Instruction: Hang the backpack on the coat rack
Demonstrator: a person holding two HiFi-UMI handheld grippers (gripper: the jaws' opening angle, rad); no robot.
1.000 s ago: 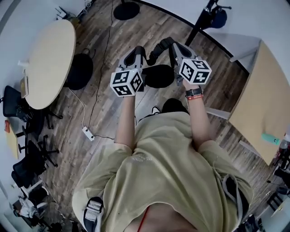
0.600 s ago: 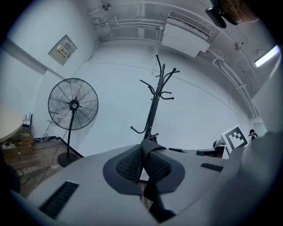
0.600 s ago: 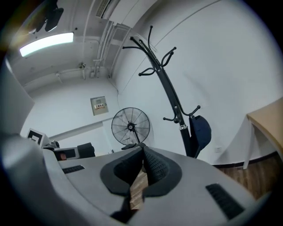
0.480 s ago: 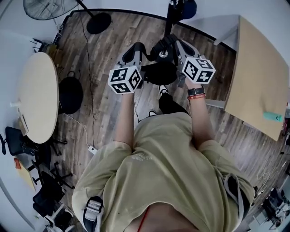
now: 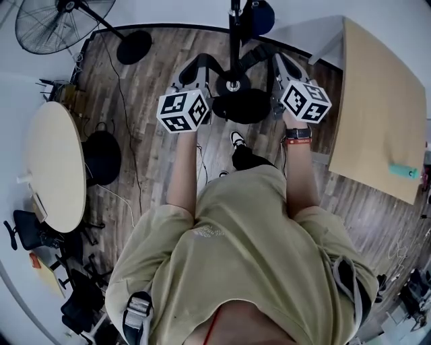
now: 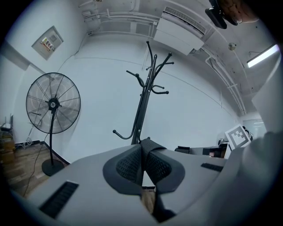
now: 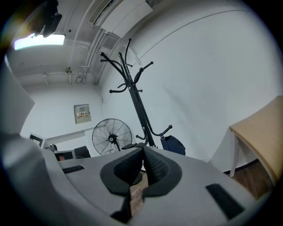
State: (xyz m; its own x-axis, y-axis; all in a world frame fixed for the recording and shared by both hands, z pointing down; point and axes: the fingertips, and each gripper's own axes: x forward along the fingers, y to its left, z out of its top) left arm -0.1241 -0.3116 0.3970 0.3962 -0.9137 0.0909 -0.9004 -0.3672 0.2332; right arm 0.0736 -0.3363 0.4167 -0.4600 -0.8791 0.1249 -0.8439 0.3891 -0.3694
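Observation:
The black backpack point(image 5: 248, 108) hangs between my two raised grippers in the head view. My left gripper point(image 5: 204, 63) is shut on a black strap point(image 6: 149, 146), which pokes up between its pads. My right gripper point(image 5: 277, 58) is shut too, with a dark strap end point(image 7: 134, 146) showing at its jaw tips. The black coat rack point(image 5: 234, 40) stands right in front, its pole running in between the grippers. Its hooks spread high in the left gripper view point(image 6: 150, 75) and the right gripper view point(image 7: 126, 75).
A dark blue bag point(image 5: 260, 16) hangs on a low hook of the rack. A pedestal fan point(image 5: 48, 24) stands at the left by the white wall. A round table point(image 5: 54, 175) is at the left, a wooden table point(image 5: 380, 114) at the right. Cables cross the wooden floor.
The person has walked up to the coat rack: it has come from the upper right to straight ahead between the grippers. Both grippers, with the backpack, have risen and moved forward.

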